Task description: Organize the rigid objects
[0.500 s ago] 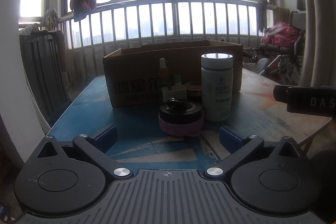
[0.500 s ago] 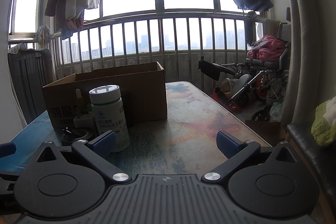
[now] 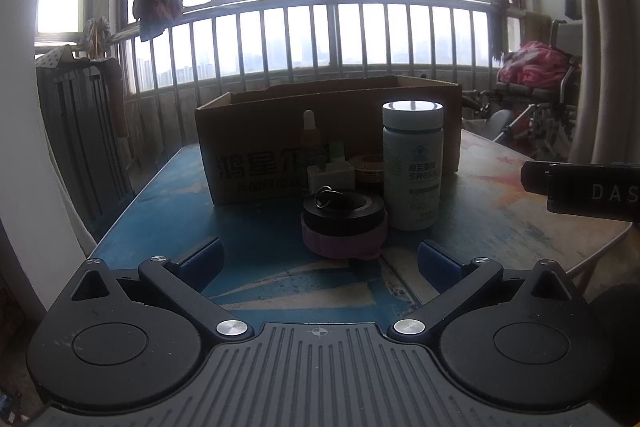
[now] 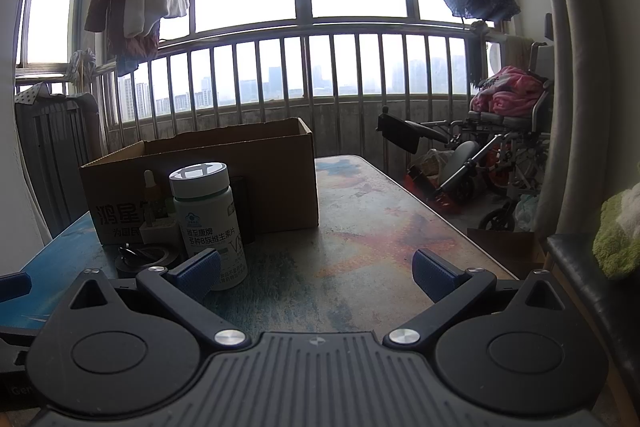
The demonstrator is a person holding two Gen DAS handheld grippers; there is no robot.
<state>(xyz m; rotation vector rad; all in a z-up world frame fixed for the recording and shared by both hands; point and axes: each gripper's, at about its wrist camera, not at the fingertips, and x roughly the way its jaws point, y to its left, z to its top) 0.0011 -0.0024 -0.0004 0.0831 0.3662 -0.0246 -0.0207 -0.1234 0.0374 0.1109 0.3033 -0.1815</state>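
While both tools hang above the counter with fingers spread wide and nothing between them, the left tool faces a white bottle standing just right of stacked tape rolls, before a cardboard box. The right tool has that bottle beside its left finger.

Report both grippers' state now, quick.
Left gripper: open, holding nothing.
Right gripper: open, holding nothing.
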